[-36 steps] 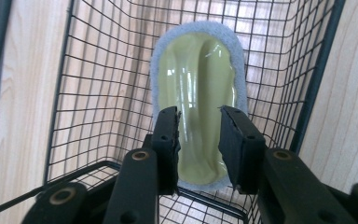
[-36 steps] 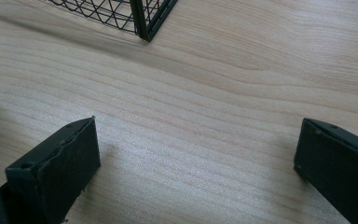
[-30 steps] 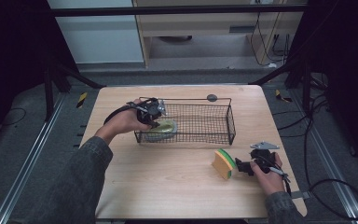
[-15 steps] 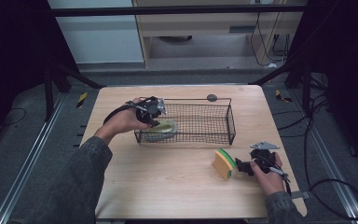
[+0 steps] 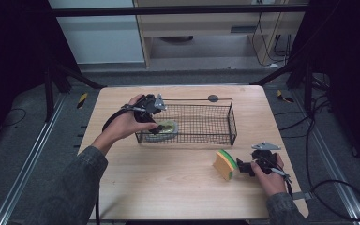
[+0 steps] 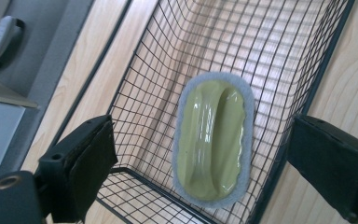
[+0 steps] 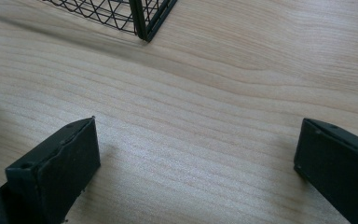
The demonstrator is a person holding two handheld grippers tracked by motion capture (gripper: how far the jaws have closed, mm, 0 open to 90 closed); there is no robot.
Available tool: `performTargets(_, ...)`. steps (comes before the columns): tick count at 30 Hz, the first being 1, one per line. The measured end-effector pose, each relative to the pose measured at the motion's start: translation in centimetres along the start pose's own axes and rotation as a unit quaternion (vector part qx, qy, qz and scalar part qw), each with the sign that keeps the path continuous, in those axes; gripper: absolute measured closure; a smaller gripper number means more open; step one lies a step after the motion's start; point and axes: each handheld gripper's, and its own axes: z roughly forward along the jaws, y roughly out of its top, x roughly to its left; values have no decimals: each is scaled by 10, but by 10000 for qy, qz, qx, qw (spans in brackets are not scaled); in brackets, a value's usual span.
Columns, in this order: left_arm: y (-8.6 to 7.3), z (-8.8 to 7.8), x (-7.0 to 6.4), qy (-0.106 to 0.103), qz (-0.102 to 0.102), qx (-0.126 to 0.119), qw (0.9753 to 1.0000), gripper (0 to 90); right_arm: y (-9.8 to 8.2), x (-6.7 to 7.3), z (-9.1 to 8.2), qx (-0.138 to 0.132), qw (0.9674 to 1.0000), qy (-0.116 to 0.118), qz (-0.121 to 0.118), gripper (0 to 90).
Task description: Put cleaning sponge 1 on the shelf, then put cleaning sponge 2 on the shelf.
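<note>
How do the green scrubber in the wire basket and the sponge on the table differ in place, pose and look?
The green scrubber lies flat inside the wire basket, while the sponge stands on its edge on the bare table, outside the basket. The scrubber is an oval with a glossy pale-green top and a grey pad rim; the sponge is a block with yellow and green layers. Both are cleaning pads, and neither is held.
</note>
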Motion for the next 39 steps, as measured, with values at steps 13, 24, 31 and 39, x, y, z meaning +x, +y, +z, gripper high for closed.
performTargets(13,-50,-35,-57,522,-1463,-1070,9821,61,9,2,-17,345,9993,163,0,99)
performTargets(24,-117,0,-107,279,-1971,-574,9783,63,23,13,-52,870,9959,118,-237,211)
performTargets(31,-134,19,-111,191,-2198,-406,9745,68,54,27,-93,1085,9932,153,-399,241)
performTargets(39,-146,23,-104,231,-2501,-468,9668,68,95,59,-117,1255,9881,418,-786,291)
